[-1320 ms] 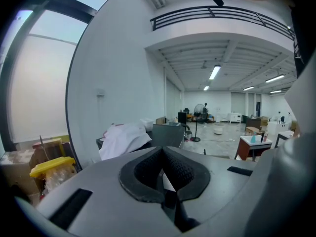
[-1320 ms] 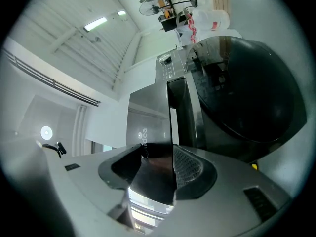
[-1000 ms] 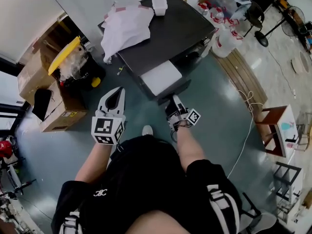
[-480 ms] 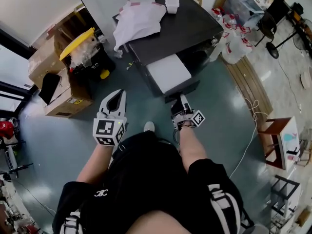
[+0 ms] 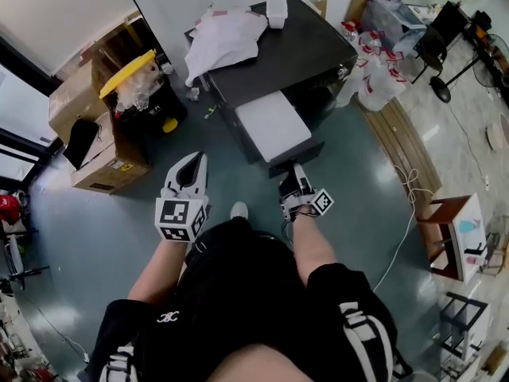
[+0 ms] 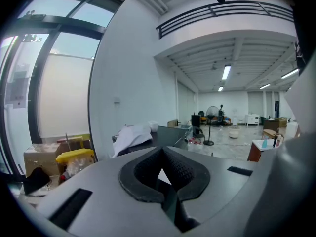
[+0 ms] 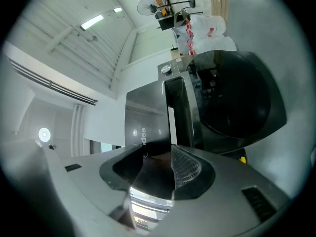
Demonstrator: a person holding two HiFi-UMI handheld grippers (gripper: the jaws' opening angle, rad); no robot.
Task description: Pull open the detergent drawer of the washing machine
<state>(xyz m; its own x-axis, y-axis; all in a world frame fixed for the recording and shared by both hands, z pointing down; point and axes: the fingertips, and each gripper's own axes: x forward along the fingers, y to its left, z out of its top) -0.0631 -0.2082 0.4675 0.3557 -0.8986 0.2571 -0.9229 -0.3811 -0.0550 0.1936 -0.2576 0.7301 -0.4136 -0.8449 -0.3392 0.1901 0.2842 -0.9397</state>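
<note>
The dark washing machine (image 5: 298, 54) stands ahead of me, seen from above. Its detergent drawer (image 5: 272, 126) sticks out toward me, a white tray with a dark front panel (image 5: 298, 154). My right gripper (image 5: 296, 173) is shut on that front panel. In the right gripper view the dark panel (image 7: 155, 154) fills the gap between the pads of the right gripper (image 7: 158, 169), with the round door (image 7: 237, 102) beyond. My left gripper (image 5: 191, 169) hangs over the floor left of the drawer, touching nothing. The left gripper (image 6: 162, 174) is shut with nothing in it.
A white cloth (image 5: 223, 38) and a small white box (image 5: 277, 8) lie on the machine's top. A yellow-lidded bin (image 5: 131, 82) and cardboard boxes (image 5: 103, 169) stand at the left. Plastic bags (image 5: 378, 78), wooden boards (image 5: 406, 146) and a white cable (image 5: 402, 201) are at the right.
The drawer has slid further out of the machine toward me, with my right gripper on its front. My left gripper has drifted sideways over the floor.
</note>
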